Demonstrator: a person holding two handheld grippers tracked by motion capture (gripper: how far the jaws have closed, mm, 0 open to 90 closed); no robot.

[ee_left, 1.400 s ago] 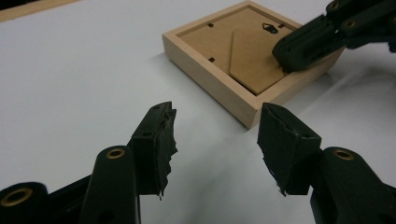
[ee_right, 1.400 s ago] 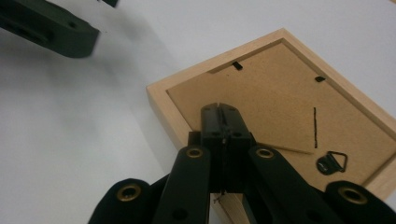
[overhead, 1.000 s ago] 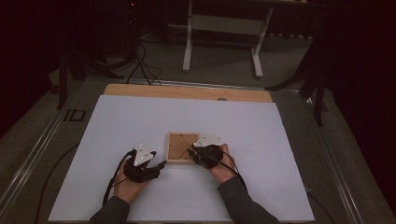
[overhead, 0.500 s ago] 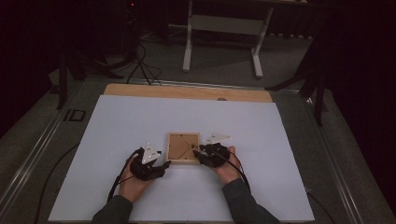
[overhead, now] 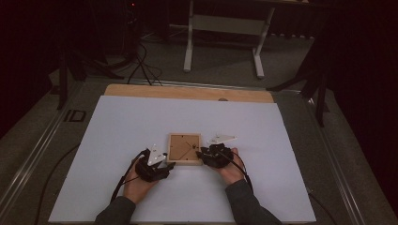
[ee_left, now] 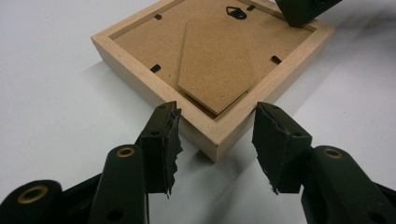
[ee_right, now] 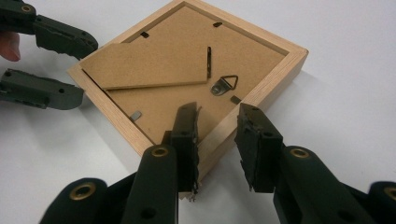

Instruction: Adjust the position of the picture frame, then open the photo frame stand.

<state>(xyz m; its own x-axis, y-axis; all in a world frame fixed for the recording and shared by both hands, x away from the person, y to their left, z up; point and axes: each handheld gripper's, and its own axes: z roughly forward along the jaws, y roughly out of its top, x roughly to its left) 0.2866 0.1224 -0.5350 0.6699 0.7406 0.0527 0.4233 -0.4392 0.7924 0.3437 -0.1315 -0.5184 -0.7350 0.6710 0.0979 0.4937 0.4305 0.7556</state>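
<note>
A wooden picture frame (overhead: 185,148) lies face down mid-surface (overhead: 117,131), backing and tabs in place. My left gripper (ee_left: 215,140), jaws spread and just closing, straddles one corner; my right gripper (ee_right: 215,140), jaws also closing, straddles another. Opening the back remains undone.

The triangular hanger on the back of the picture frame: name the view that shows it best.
The right gripper view: the triangular hanger lies near and sharp on the frame's backing board. In the left gripper view it sits far off at the top edge. In the high view the picture frame is too small to show it.
</note>
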